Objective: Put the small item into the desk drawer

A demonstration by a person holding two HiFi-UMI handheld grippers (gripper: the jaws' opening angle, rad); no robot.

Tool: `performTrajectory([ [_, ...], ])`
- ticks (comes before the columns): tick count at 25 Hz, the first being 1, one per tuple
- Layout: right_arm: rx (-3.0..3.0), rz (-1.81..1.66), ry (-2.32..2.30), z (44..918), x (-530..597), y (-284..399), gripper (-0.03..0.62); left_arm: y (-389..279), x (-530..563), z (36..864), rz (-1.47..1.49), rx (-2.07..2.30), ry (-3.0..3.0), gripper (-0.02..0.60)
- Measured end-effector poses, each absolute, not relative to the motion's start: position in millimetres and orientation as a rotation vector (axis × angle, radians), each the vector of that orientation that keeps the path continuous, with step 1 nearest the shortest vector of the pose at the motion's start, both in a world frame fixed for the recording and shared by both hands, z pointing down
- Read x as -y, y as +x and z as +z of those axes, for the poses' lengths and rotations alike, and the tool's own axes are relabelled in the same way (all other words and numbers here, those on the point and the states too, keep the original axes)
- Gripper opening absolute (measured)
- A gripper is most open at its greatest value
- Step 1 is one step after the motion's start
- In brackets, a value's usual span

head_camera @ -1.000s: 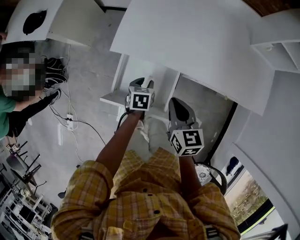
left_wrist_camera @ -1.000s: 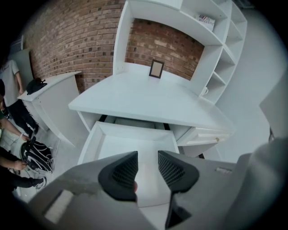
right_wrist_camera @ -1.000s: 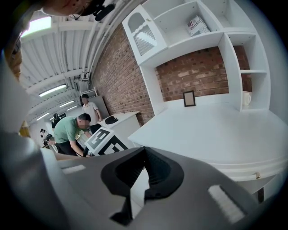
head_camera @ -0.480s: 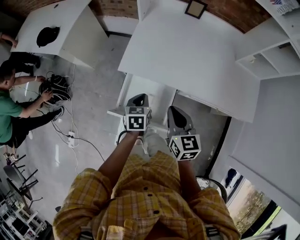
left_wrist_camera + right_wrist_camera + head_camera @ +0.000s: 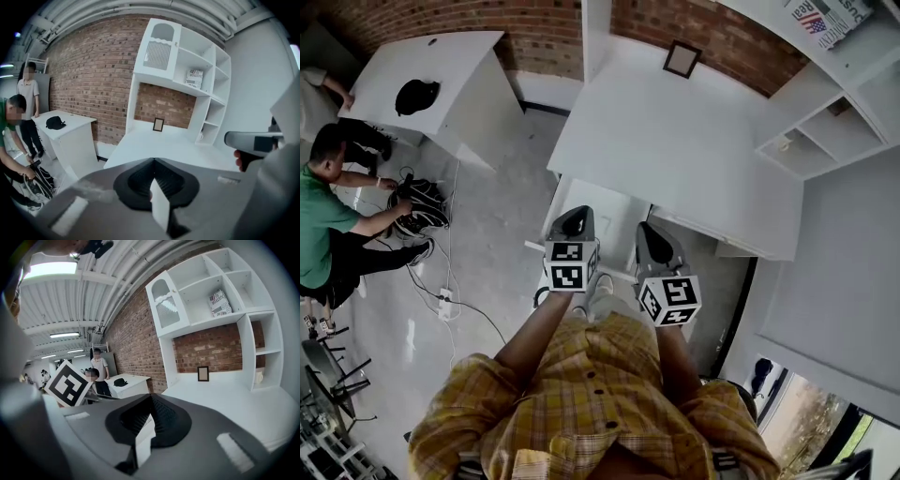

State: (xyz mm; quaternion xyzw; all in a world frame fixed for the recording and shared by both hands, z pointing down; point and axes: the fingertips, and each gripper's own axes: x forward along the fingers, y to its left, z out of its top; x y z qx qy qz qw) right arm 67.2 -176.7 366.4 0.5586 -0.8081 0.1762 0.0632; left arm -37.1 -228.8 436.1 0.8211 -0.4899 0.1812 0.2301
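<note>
Small item shows in no view, and neither pair of tongs has it. The left gripper (image 5: 153, 160) has its jaws pressed together on nothing, and the right gripper (image 5: 150, 397) likewise. Both are held side by side in front of the person, pointing toward the desk (image 5: 675, 141).

In the head view a white panel (image 5: 600, 211) sits at twelve o'clock from them, under the desk's near edge. It is possibly the drawer, though I cannot tell whether it is open. Beyond it, the desk top carries only a picture frame (image 5: 682, 59) that I can see, at about one o'clock by the far wall.

My judgement is that no carry is in hand: the item is either already stowed or out of sight. The next move calls for finding it, then parting the jaws before any reach.
</note>
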Motion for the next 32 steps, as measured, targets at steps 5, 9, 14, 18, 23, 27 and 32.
performTrajectory([
  [5, 2.473, 0.484, 1.702, 345, 175, 63, 0.0, -45, 224, 393, 0.393, 1.388, 2.322, 0.003],
  [9, 2.498, 0.47, 1.714, 330, 169, 56, 0.0, -47, 214, 367, 0.35, 1.404, 2.383, 0.003],
  [14, 2.527, 0.421, 1.716, 311, 167, 50, 0.0, -52, 202, 342, 0.293, 1.423, 2.431, 0.003],
  [18, 2.538, 0.395, 1.722, 301, 167, 50, -0.001, -54, 198, 329, 0.255, 1.435, 2.465, 0.003],
  [23, 2.548, 0.374, 1.725, 295, 170, 57, -0.001, -47, 200, 318, 0.223, 1.458, 2.491, 0.003],
  [27, 2.555, 0.364, 1.733, 290, 171, 63, -0.002, -42, 199, 308, 0.194, 1.46, 2.518, 0.003],
  [32, 2.558, 0.366, 1.74, 290, 174, 67, -0.002, -37, 199, 305, 0.177, 1.453, 2.538, 0.003],
])
